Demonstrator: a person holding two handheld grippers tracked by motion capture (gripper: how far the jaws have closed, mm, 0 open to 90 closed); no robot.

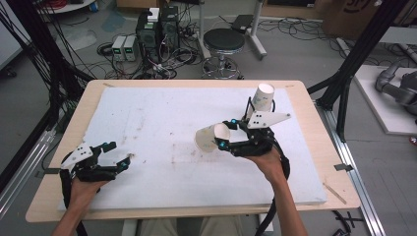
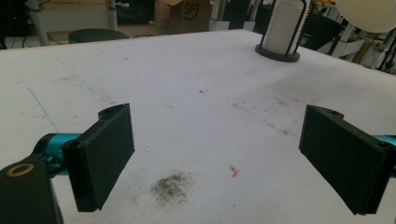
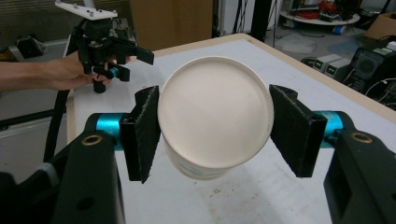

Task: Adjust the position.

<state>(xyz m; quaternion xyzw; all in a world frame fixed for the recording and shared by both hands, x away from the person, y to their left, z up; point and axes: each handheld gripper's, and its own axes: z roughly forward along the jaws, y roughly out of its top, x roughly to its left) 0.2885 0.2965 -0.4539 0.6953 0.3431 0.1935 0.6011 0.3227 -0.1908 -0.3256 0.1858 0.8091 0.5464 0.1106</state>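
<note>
A white paper cup [image 1: 206, 139] lies on its side above the middle of the white board [image 1: 162, 113], with my right gripper [image 1: 223, 133] shut on it. In the right gripper view the cup [image 3: 215, 112] turns one round end to the camera, and both black pads [image 3: 144, 133] press its sides. A stack of white cups [image 1: 263, 97] stands in a black wire holder at the back right, also seen as the ribbed stack [image 2: 284, 25]. My left gripper [image 1: 118, 155] rests low at the front left, open and with nothing in it, jaws wide apart [image 2: 215, 154]. It also shows far off [image 3: 135, 65].
The board covers a wooden table [image 1: 314, 147] and has dirty smudges [image 2: 170, 186]. Behind the table stand a round stool [image 1: 223, 42] and electronics with cables [image 1: 157, 32] on the floor. Black frame posts [image 1: 354, 59] flank the table.
</note>
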